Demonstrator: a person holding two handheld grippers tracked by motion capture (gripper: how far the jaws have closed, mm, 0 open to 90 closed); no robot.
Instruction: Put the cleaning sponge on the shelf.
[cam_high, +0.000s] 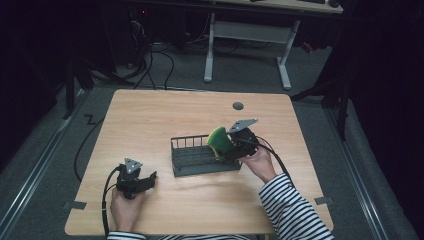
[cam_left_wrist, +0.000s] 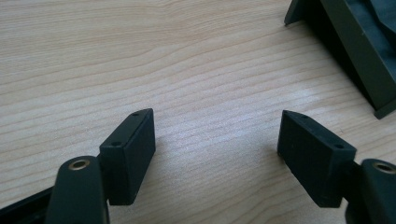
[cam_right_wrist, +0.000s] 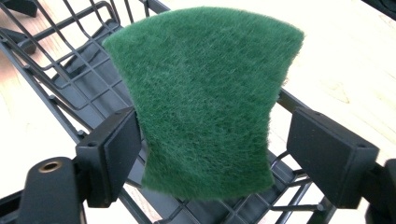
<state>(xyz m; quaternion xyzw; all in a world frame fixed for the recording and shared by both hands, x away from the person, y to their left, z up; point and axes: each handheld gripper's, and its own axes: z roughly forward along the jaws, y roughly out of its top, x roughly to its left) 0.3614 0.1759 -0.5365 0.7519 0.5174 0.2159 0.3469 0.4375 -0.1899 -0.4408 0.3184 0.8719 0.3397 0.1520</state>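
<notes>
A green-and-yellow rectangular scouring sponge (cam_right_wrist: 205, 98) stands on edge over the right end of a dark wire dish rack (cam_high: 192, 157) on a pale wooden table (cam_high: 150, 115). The right gripper (cam_right_wrist: 212, 154) has jaws parted either side; the left pad touches it, the right stands clear, so the grip looks released or nearly so. Placing seems almost done. The left gripper (cam_left_wrist: 217, 149) rests low near the table's front edge, jaws apart and empty.
</notes>
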